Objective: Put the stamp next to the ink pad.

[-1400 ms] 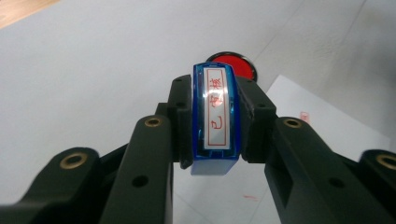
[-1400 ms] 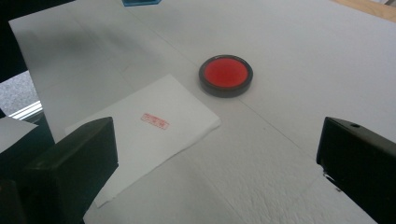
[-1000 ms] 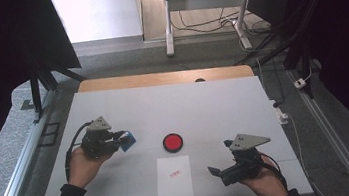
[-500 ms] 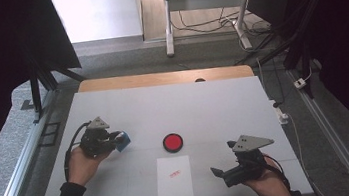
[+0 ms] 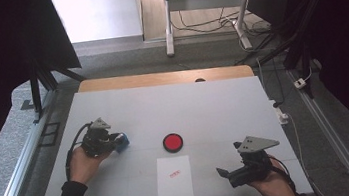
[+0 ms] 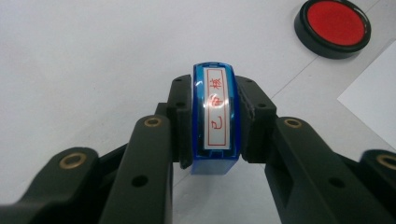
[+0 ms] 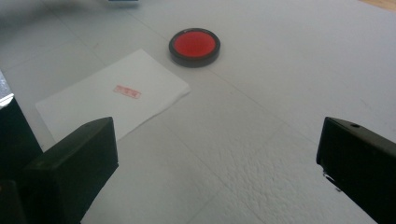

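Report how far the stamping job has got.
Done: the paper already bears a red stamp mark. In hand: the left gripper is shut on the blue stamp, low over the table beside the ink pad. Left: probably setting the stamp down. The right gripper is open.

The glossy blue plastic stamp [image 6: 215, 122] sits between matt black jaws over a finely textured white table [image 7: 289, 140], near a smooth paper sheet [image 7: 112, 100].

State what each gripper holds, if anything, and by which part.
The left gripper clamps a blue stamp across its two long sides, label facing the camera. The right gripper is open and holds nothing.
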`<state>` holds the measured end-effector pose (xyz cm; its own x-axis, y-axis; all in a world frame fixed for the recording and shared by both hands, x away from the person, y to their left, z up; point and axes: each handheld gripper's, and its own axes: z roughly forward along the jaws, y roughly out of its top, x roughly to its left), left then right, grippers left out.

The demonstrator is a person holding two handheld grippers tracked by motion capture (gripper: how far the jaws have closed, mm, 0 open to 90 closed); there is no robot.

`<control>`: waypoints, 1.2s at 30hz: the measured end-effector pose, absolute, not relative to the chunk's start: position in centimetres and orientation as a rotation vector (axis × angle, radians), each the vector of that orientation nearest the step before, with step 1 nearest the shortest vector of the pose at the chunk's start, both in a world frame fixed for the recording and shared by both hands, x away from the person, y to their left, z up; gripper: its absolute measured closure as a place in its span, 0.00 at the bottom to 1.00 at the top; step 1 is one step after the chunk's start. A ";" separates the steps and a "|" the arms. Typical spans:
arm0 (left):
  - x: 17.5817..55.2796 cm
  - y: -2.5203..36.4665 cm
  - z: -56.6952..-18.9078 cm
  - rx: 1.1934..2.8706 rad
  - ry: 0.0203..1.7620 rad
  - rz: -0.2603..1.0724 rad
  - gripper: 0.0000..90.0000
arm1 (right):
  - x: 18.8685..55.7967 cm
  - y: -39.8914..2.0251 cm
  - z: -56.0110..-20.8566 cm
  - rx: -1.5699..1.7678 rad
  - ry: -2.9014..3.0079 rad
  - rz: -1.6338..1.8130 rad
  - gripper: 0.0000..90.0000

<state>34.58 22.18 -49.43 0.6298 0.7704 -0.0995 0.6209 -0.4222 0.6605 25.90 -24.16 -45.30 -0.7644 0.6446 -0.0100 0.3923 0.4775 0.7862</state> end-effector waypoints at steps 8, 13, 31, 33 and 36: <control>34.7 21.9 -50.0 2.215 1.092 0.274 0.77 | 25.4 -25.9 -45.7 0.950 2.398 1.118 0.00; 34.7 21.7 -50.3 2.232 1.097 0.255 0.76 | 25.2 -26.9 -45.8 0.985 2.378 1.108 0.00; 34.3 22.1 -49.5 2.170 1.054 0.290 0.37 | 24.8 -28.1 -45.7 1.047 2.357 1.121 0.00; 34.1 22.2 -49.0 2.153 1.046 0.288 0.34 | 24.8 -28.3 -45.7 1.052 2.357 1.114 0.00; 33.7 22.2 -48.2 2.120 1.024 0.290 0.29 | 24.7 -28.5 -45.6 1.063 2.358 1.110 0.00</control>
